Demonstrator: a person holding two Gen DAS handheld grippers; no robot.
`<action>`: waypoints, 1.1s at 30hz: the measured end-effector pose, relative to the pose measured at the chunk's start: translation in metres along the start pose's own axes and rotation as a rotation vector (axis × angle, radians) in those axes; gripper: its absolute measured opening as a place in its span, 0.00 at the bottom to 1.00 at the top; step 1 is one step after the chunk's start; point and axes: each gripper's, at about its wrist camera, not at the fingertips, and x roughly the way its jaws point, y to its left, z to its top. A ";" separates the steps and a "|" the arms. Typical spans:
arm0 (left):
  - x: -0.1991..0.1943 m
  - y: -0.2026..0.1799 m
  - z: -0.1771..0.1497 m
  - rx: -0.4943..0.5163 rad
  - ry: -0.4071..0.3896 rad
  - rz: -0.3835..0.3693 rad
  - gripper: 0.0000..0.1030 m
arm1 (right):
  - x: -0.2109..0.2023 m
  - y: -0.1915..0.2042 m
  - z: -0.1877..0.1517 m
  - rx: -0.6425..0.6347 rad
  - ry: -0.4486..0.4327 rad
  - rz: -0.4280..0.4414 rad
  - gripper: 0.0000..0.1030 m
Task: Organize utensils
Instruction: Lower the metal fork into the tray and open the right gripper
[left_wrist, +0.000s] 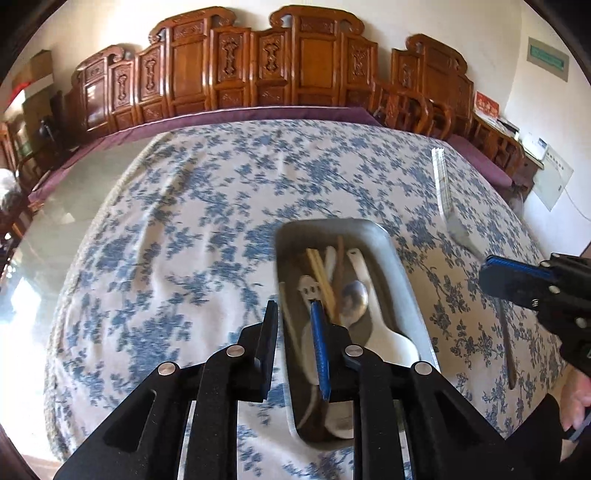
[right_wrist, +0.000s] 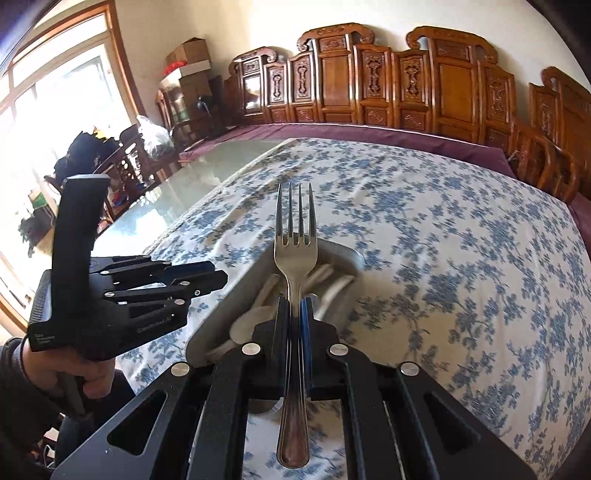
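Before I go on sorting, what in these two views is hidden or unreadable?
- Near end of the metal tray, left wrist view: covered by the left gripper.
- Tray contents, right wrist view: mostly behind the fork and the right gripper, and blurred.
- Dark utensil on the tablecloth: top behind the right gripper, type unclear.

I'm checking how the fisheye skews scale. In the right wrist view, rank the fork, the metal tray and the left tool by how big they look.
1. Left tool, nearest the lens, so inflated.
2. Fork and tray: unsure, since the right tool hides much of the tray.
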 end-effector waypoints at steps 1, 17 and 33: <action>-0.003 0.004 0.000 -0.005 -0.003 0.005 0.16 | 0.004 0.003 0.003 -0.001 0.002 0.006 0.08; -0.016 0.048 -0.007 -0.057 -0.001 0.048 0.17 | 0.067 0.028 0.010 -0.003 0.099 -0.016 0.08; -0.002 0.061 -0.024 -0.072 0.045 0.055 0.17 | 0.117 0.020 0.000 0.068 0.227 -0.042 0.08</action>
